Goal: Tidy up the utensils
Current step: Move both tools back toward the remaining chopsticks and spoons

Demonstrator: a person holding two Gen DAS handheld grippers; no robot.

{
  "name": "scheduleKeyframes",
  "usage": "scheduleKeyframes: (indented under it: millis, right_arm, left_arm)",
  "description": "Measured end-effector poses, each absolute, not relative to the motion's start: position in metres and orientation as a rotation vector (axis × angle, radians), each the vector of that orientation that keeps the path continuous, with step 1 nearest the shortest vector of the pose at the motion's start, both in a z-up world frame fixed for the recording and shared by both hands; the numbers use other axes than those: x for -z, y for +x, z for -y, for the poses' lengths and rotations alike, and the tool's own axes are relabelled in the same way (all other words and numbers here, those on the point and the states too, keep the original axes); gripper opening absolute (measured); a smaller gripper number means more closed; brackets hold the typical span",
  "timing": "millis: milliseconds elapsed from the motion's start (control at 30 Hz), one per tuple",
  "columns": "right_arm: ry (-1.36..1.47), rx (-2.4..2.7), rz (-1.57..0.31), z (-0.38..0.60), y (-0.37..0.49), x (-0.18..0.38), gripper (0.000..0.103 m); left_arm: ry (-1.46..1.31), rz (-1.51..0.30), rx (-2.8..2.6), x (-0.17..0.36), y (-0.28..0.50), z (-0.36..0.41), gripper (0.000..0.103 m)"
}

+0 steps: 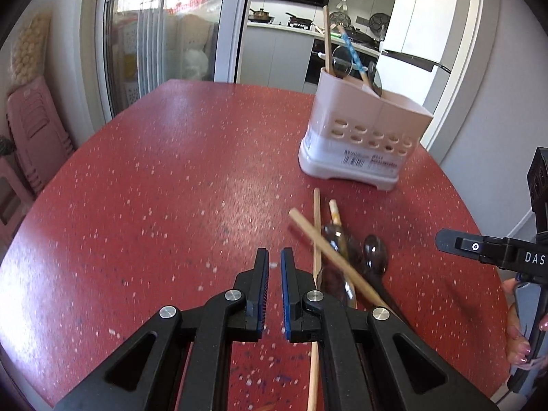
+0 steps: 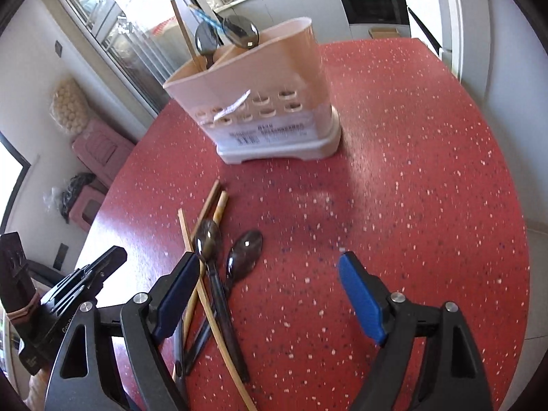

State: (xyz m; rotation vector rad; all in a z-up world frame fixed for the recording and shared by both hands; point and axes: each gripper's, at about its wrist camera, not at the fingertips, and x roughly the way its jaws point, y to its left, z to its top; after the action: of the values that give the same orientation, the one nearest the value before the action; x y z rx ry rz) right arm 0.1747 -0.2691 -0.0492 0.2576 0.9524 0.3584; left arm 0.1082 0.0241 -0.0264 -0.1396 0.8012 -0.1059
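Note:
A pink utensil holder (image 1: 363, 130) stands on the red speckled table (image 1: 171, 178); it holds a wooden chopstick, a blue-handled utensil and dark spoons, and shows in the right wrist view too (image 2: 260, 102). Loose wooden chopsticks (image 1: 328, 260) and dark translucent spoons (image 1: 375, 253) lie in a crossed pile in front of it, also in the right wrist view (image 2: 212, 263). My left gripper (image 1: 274, 260) is nearly shut and empty, just left of the pile. My right gripper (image 2: 270, 267) is open and empty above the pile; its left finger (image 2: 178, 291) overlaps the chopsticks.
The table edge curves close on the right (image 1: 486, 226). Pink stools (image 1: 34, 130) stand on the floor at the left. A glass door and a kitchen counter (image 1: 308, 30) lie beyond the table.

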Motion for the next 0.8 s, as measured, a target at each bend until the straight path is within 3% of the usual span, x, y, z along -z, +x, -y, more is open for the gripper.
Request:
scheduleKeyframes:
  millis: [67, 100, 133, 533, 800]
  right_arm:
    - [0.255, -0.353, -0.958, 0.269, 0.172, 0.052, 0.1]
    - [0.256, -0.35, -0.958, 0.269, 0.171, 0.053, 0.103]
    - [0.259, -0.347, -0.955, 0.269, 0.169, 0.054, 0.103]
    - [0.226, -0.369, -0.931, 0.256, 0.156, 0.05, 0.103]
    - [0.026, -0.382, -1.038, 0.223, 0.161, 0.055, 0.103]
  left_arm:
    - [-0.145, -0.809, 0.1, 0.03, 0.104, -0.027, 0.038]
    - [-0.148, -0.814, 0.098, 0.031, 0.102, -0.029, 0.075]
    - [-0.151, -0.824, 0.092, 0.032, 0.102, -0.03, 0.103]
    - [-0.14, -0.83, 0.039, 0.055, 0.109, -0.038, 0.103]
    - [-0.111, -0.86, 0.031, 0.059, 0.1, -0.042, 0.103]
